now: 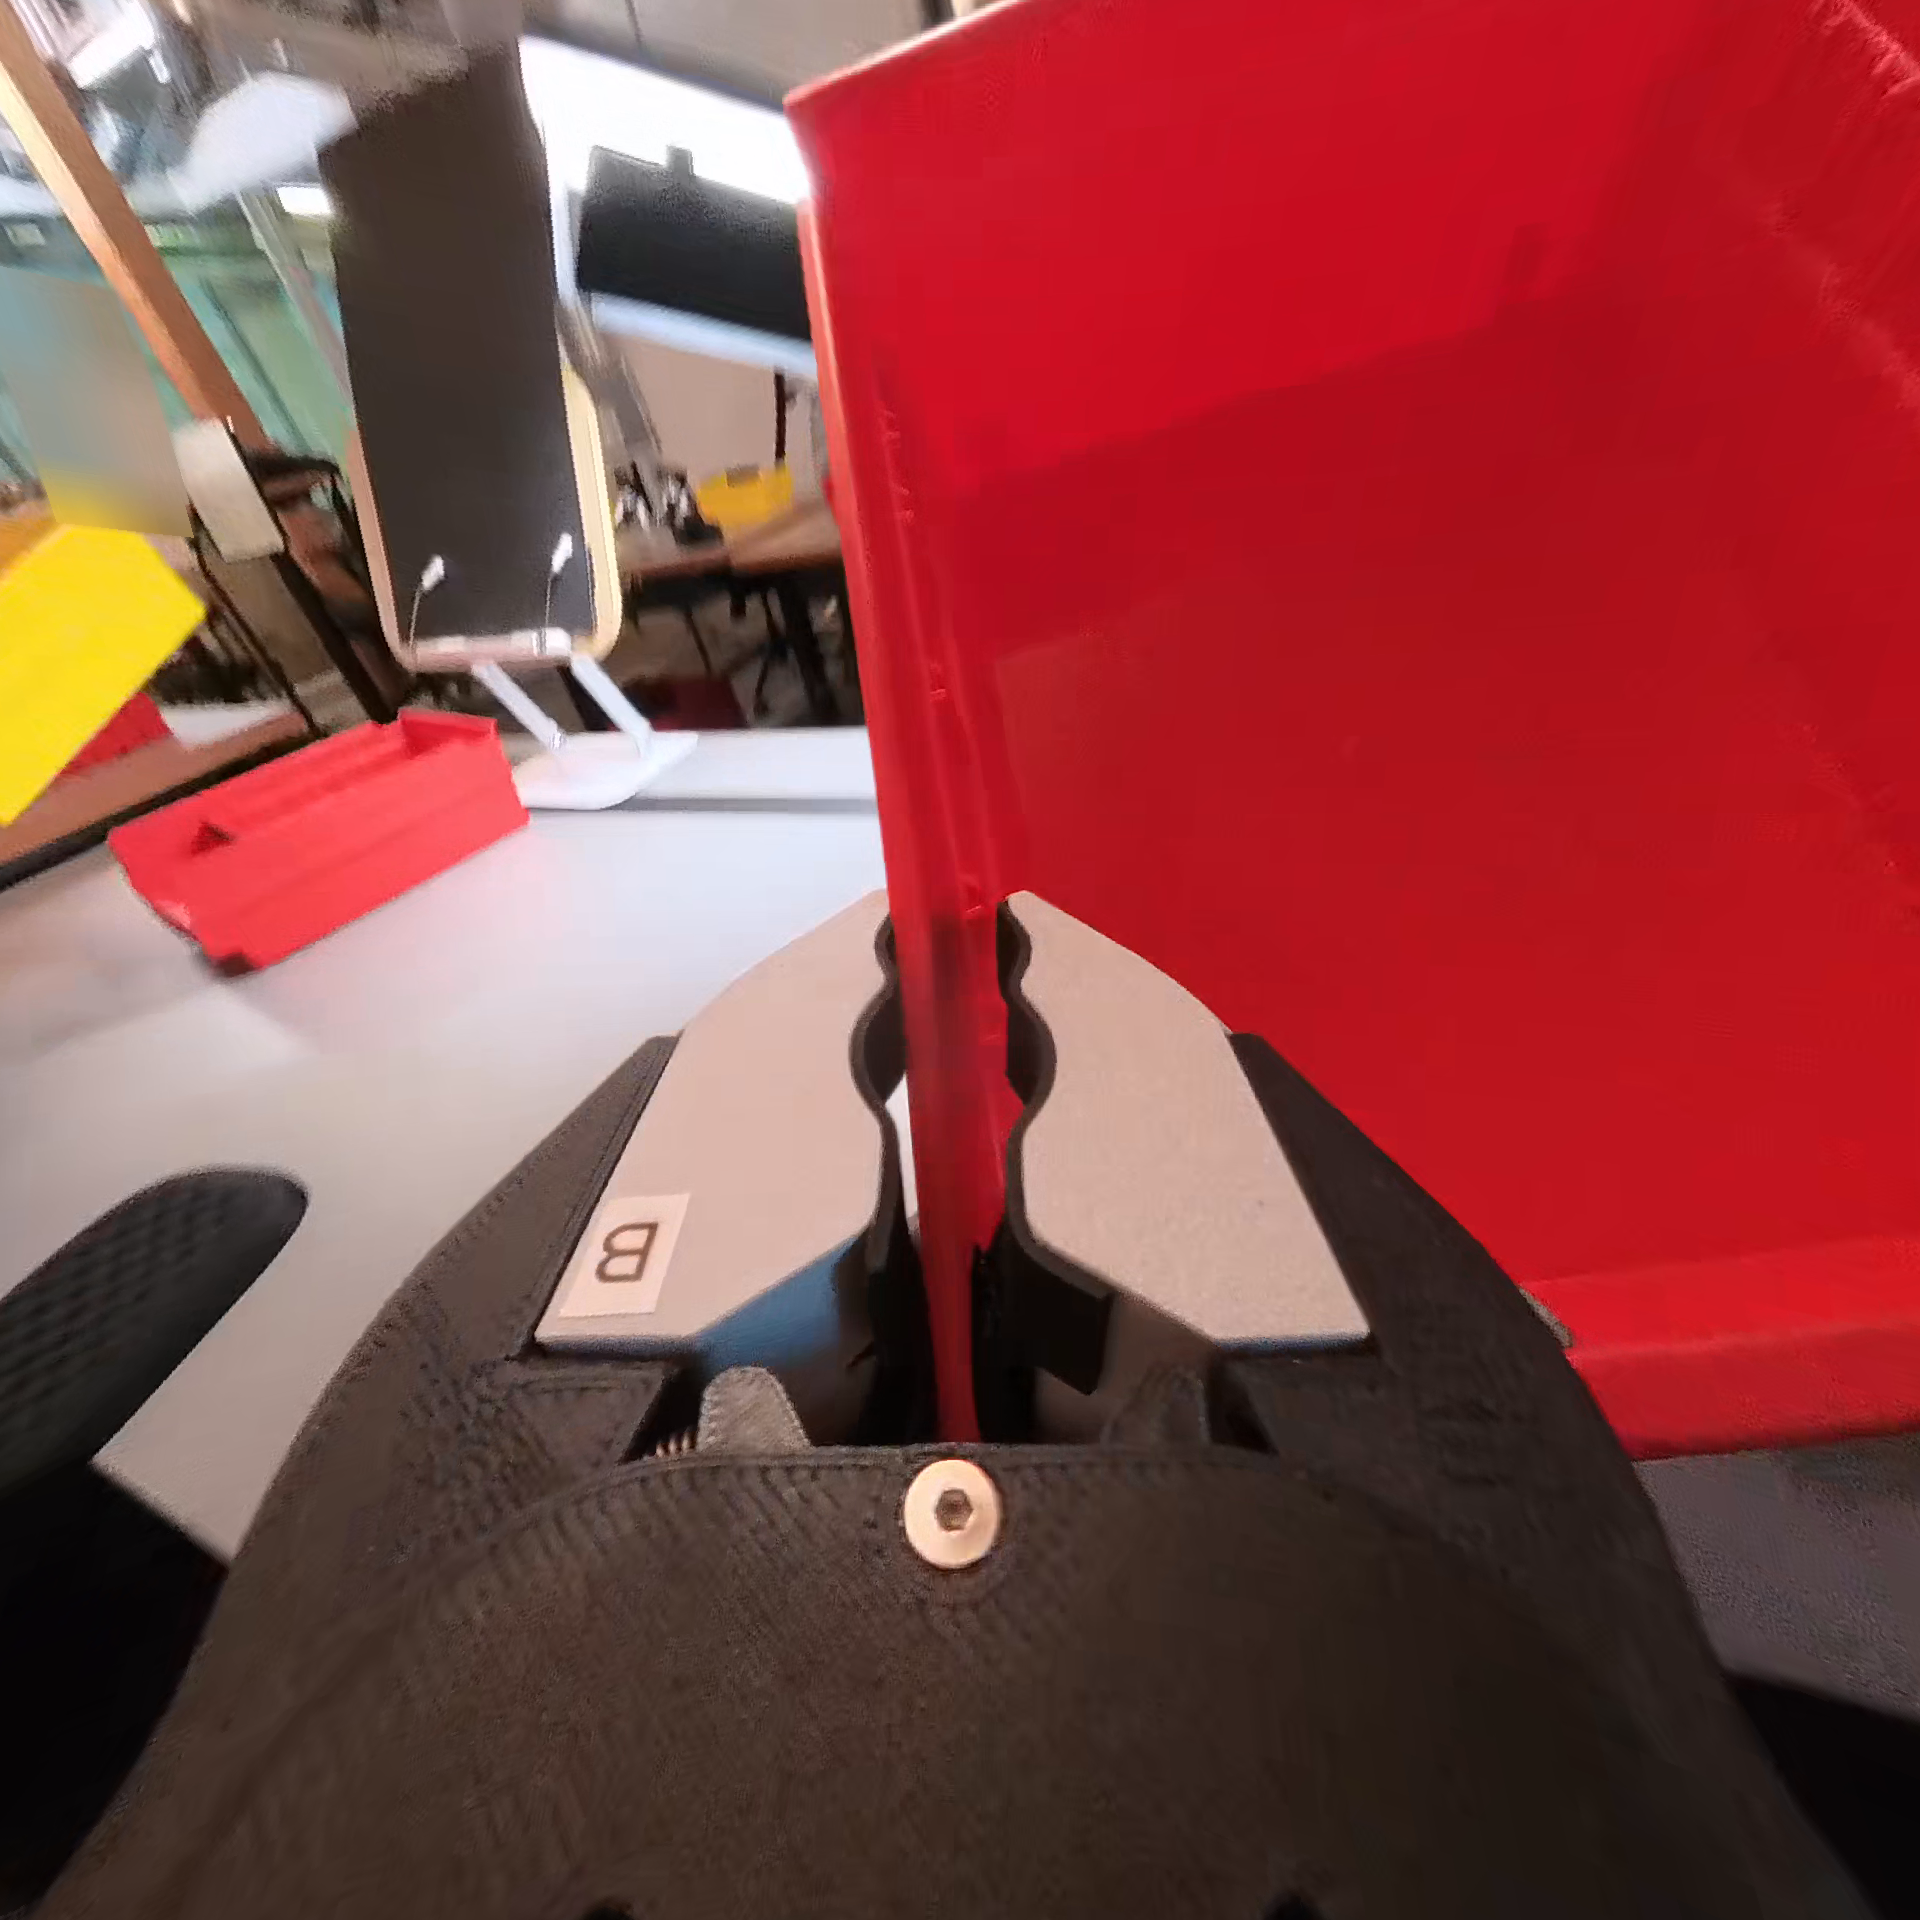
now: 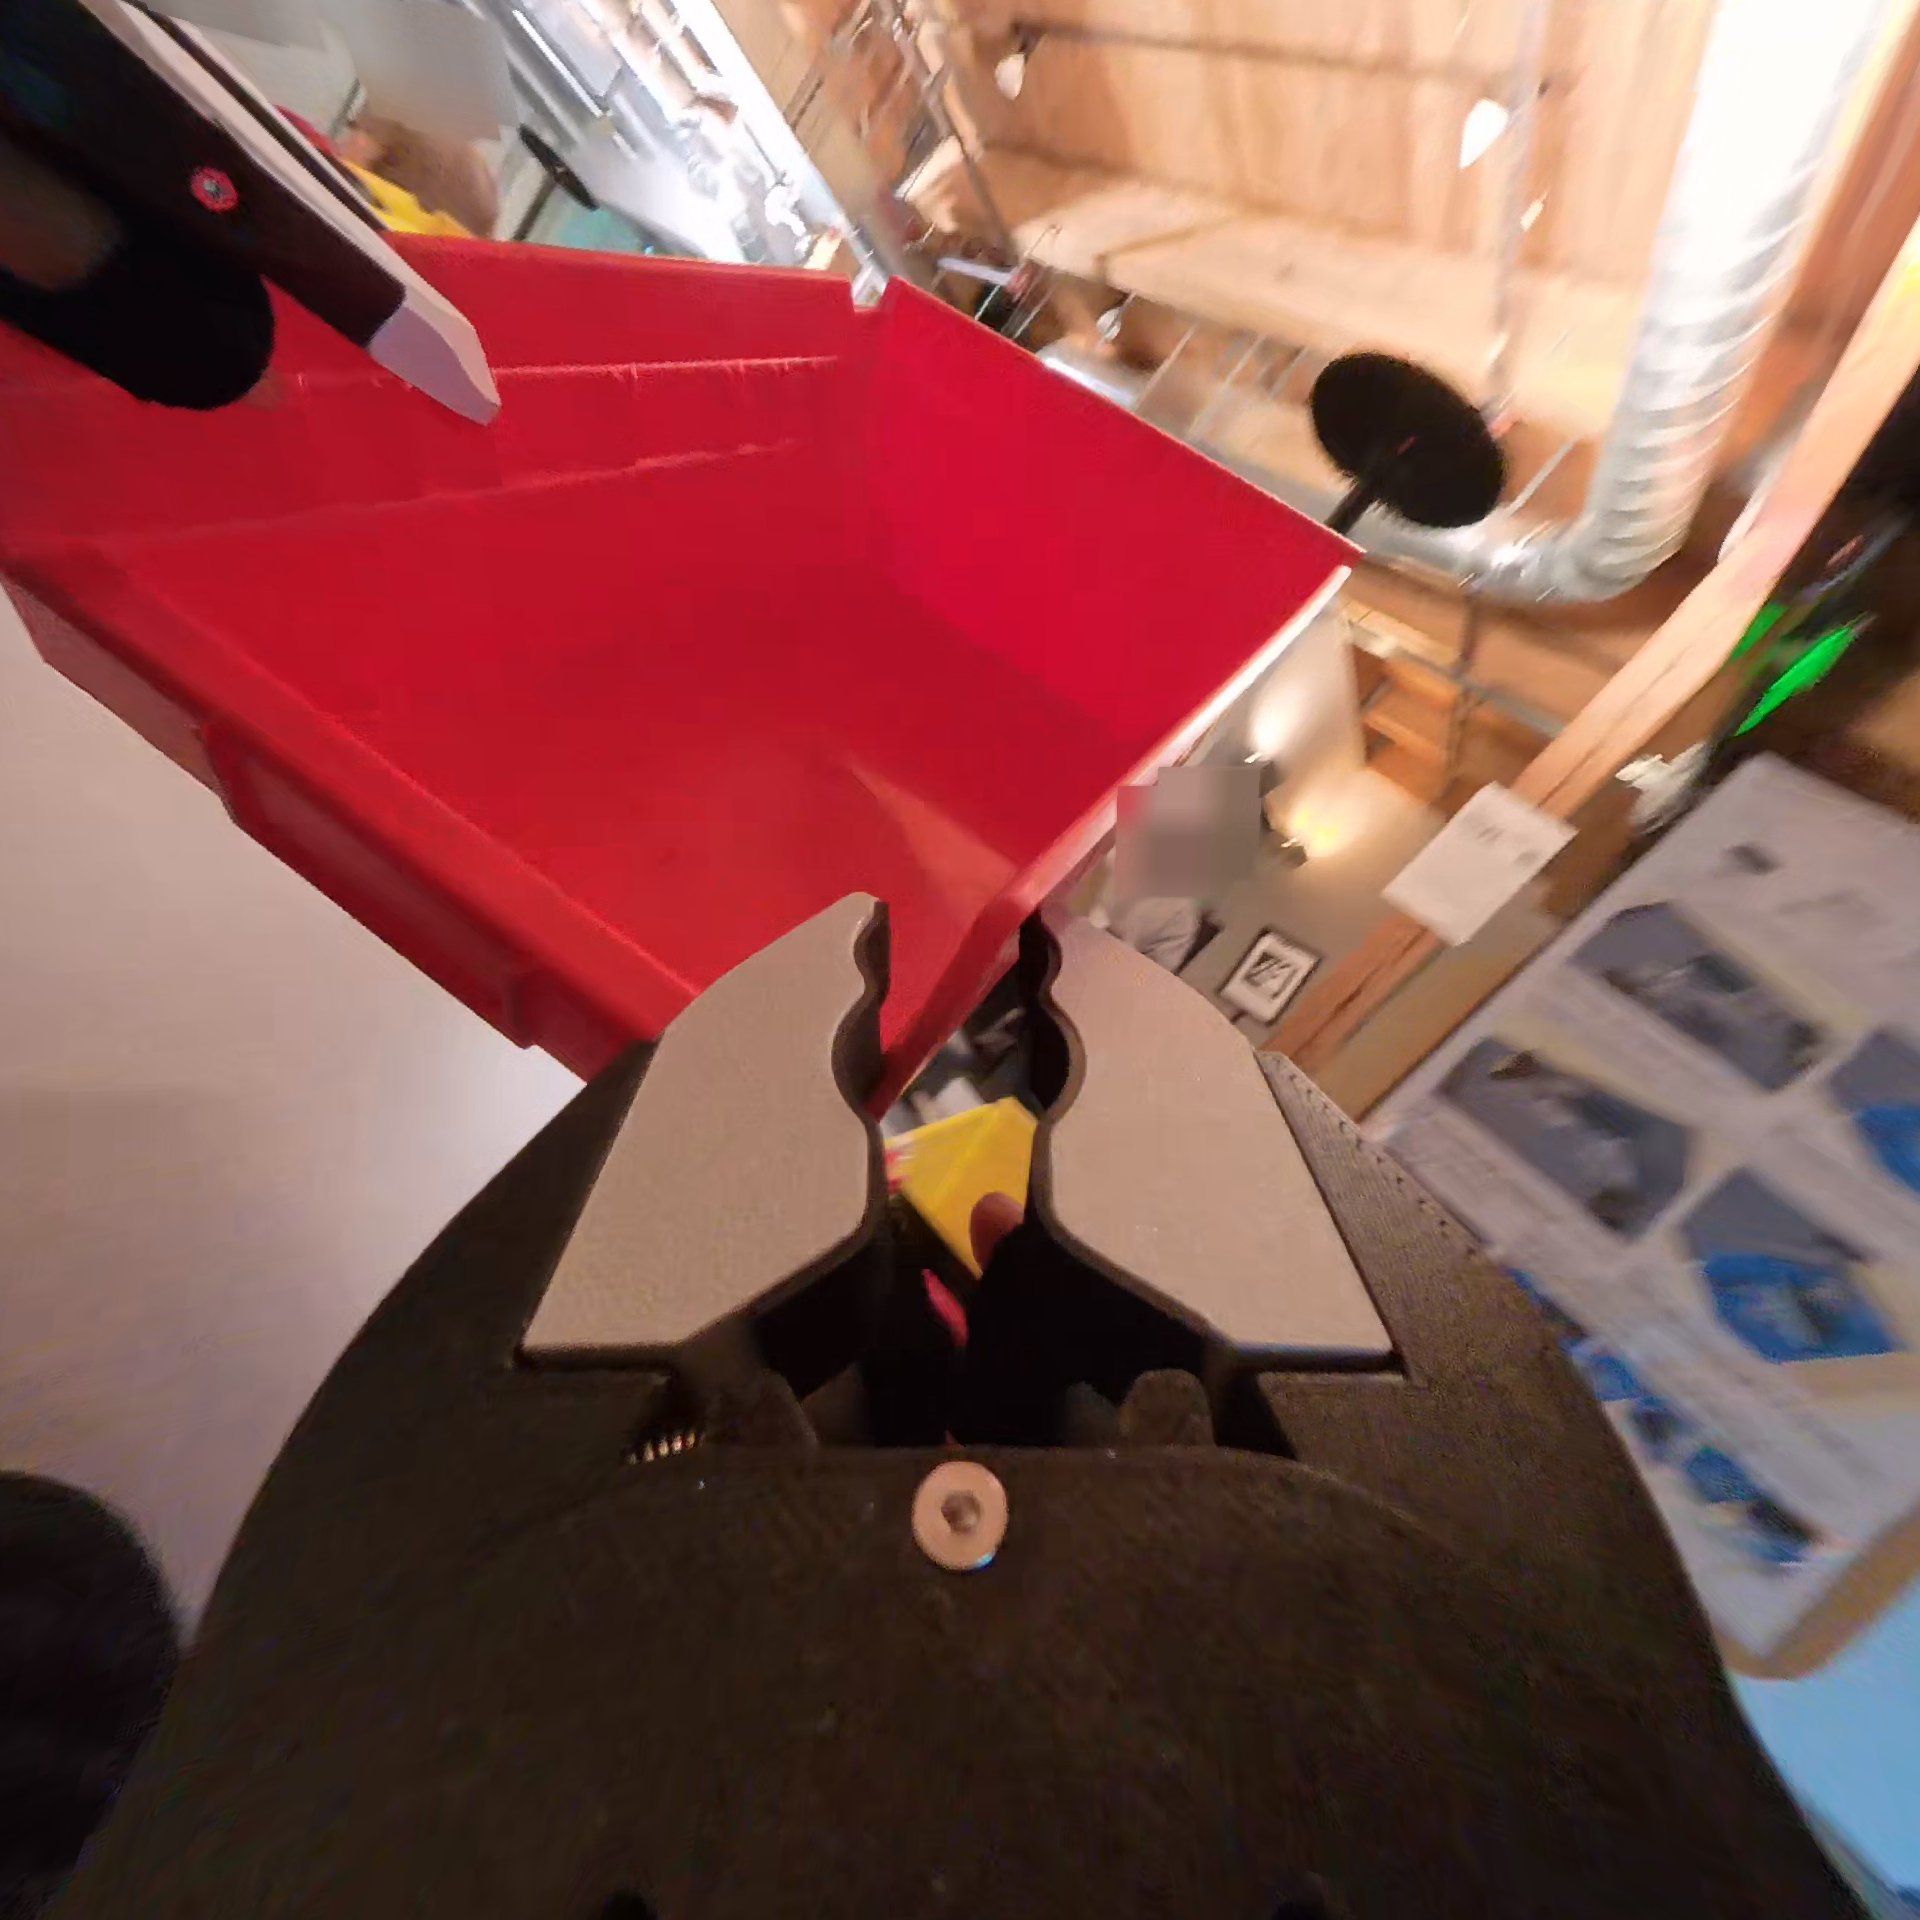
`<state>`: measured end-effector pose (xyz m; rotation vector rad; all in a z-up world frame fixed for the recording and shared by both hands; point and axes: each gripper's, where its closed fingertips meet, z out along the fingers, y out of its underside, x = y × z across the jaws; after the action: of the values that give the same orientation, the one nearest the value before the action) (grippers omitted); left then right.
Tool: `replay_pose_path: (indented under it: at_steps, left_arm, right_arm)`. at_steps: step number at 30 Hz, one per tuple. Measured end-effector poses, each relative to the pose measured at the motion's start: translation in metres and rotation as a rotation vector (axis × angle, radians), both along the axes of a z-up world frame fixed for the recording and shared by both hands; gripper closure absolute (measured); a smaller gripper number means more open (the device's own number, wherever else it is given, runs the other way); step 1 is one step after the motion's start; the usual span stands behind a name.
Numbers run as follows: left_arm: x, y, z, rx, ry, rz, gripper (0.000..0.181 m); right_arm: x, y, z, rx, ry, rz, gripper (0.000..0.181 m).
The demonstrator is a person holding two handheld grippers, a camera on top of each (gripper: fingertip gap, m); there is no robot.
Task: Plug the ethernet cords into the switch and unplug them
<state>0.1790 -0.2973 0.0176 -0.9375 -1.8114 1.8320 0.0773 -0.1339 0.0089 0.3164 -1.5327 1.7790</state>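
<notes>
— Red plastic fills both views. What is it?

— A red bin (image 1: pixel 1455 727), open and with nothing in it as far as its inside shows. It is tilted steeply, with the pale table (image 1: pixel 416 1039) showing below it.

— Who has hold of it?

— Both. The left gripper (image 1: pixel 951 914) has its two fingers pressed together on one thin side wall of the bin; the wall runs straight down the narrow gap between the pads. The right gripper (image 2: pixel 956 925) takes the bin's rim at another corner: the red edge passes between its fingers and touches each of them, so it looks gripped there too.

— Does one gripper show in the other's camera?

— Yes. In the right wrist view the left one's grey fingertip lies over the bin's far wall.

— What else stands around the bin?

— To its left and farther back, a second red bin (image 1: pixel 312 831) rests on the table. Behind that one is a dark screen on a white stand (image 1: pixel 468 416). Farther left still is a blurred yellow bin (image 1: pixel 73 665).

— And the ethernet cords and the switch?

— I cannot tell where they are from these two views.
</notes>
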Motion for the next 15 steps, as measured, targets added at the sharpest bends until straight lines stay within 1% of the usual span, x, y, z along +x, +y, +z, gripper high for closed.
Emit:
replay_pose_path:
  at_steps: [4,8,11,15]
  left_arm:
    - [-0.027,0.041,0.036,-0.089,0.169,-0.107,0.167]
    - [-0.073,0.101,0.058,-0.113,0.306,-0.32,0.166]
    - [-0.118,0.152,0.066,-0.124,0.323,-0.482,0.162]
    - [-0.193,0.223,0.079,-0.12,0.267,-0.729,0.16]
  right_arm:
    - [-0.013,0.05,0.033,-0.061,0.165,-0.09,0.157]
    - [-0.034,0.117,0.05,-0.091,0.292,-0.23,0.156]
    - [-0.057,0.171,0.054,-0.078,0.348,-0.368,0.155]
    - [-0.104,0.24,0.051,-0.077,0.288,-0.543,0.154]
